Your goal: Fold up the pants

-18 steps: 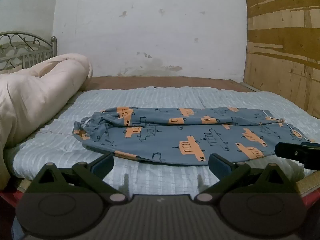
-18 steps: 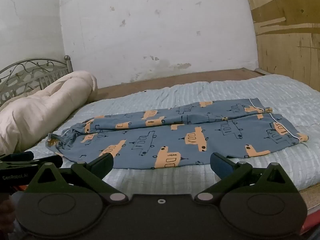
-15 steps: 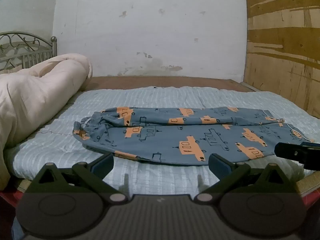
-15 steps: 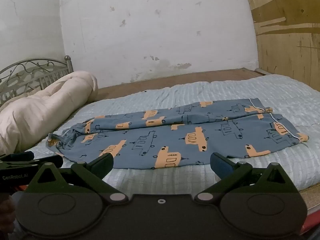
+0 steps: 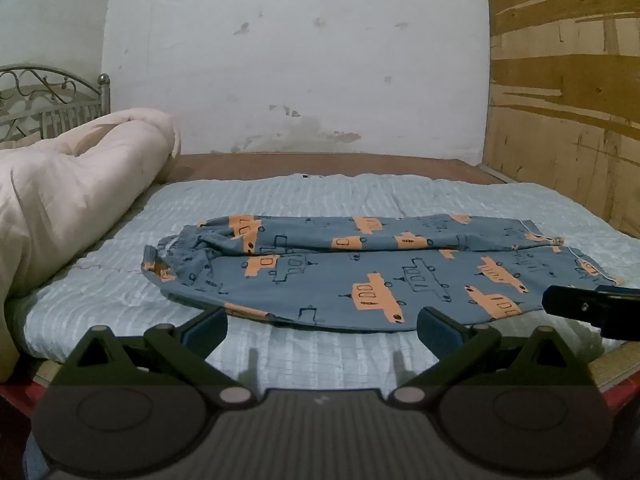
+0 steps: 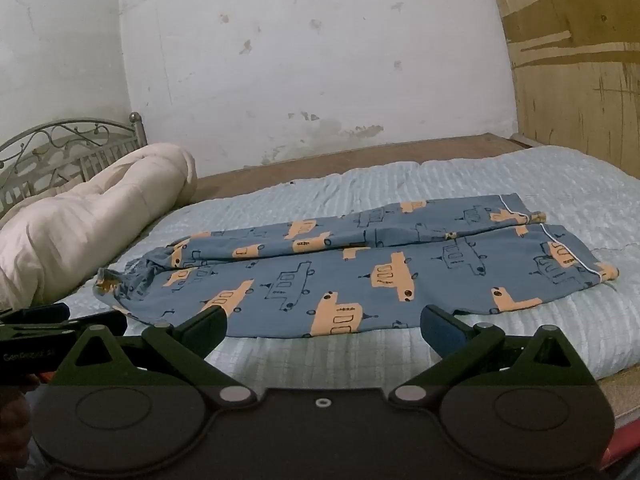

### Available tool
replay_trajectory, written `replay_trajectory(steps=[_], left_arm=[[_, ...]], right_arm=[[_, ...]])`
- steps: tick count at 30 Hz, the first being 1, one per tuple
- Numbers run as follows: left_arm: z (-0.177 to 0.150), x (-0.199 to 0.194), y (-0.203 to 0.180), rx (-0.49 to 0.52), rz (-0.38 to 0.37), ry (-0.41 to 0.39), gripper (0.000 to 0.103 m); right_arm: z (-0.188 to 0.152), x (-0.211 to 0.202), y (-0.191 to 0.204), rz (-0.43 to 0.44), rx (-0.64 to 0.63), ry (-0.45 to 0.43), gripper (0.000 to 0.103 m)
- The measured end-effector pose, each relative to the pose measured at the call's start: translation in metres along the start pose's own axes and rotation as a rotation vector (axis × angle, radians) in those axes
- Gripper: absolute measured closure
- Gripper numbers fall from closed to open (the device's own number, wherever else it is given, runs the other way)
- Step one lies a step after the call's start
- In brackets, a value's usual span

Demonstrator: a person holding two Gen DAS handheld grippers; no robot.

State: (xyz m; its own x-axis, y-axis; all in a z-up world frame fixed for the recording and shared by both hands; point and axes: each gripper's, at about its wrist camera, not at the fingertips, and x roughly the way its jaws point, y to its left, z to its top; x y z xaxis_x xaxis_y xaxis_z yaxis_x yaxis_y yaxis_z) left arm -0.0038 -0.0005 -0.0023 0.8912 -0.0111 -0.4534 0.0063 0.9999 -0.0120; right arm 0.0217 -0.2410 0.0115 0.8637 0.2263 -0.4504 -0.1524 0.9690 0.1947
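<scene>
Here the pants [image 5: 360,272] lay flat near the bed's [image 5: 320,360] front edge; both the left gripper [image 5: 322,326] and the right gripper [image 6: 324,326] hovered before them, wide open and empty, unchanged from before.

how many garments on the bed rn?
1. A single pair of blue pants with orange vehicle prints lies flat across the light quilt, waistband toward the rolled cream duvet. Anything under that duvet would be hidden.
</scene>
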Motion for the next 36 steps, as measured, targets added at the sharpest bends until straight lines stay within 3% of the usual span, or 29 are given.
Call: replay_trajectory(steps=[36], left_arm=[[0.0038, -0.002, -0.0011, 0.002, -0.002, 0.009, 0.001]], right_arm=[[0.0, 0.0013, -0.0014, 0.002, 0.003, 0.006, 0.001]])
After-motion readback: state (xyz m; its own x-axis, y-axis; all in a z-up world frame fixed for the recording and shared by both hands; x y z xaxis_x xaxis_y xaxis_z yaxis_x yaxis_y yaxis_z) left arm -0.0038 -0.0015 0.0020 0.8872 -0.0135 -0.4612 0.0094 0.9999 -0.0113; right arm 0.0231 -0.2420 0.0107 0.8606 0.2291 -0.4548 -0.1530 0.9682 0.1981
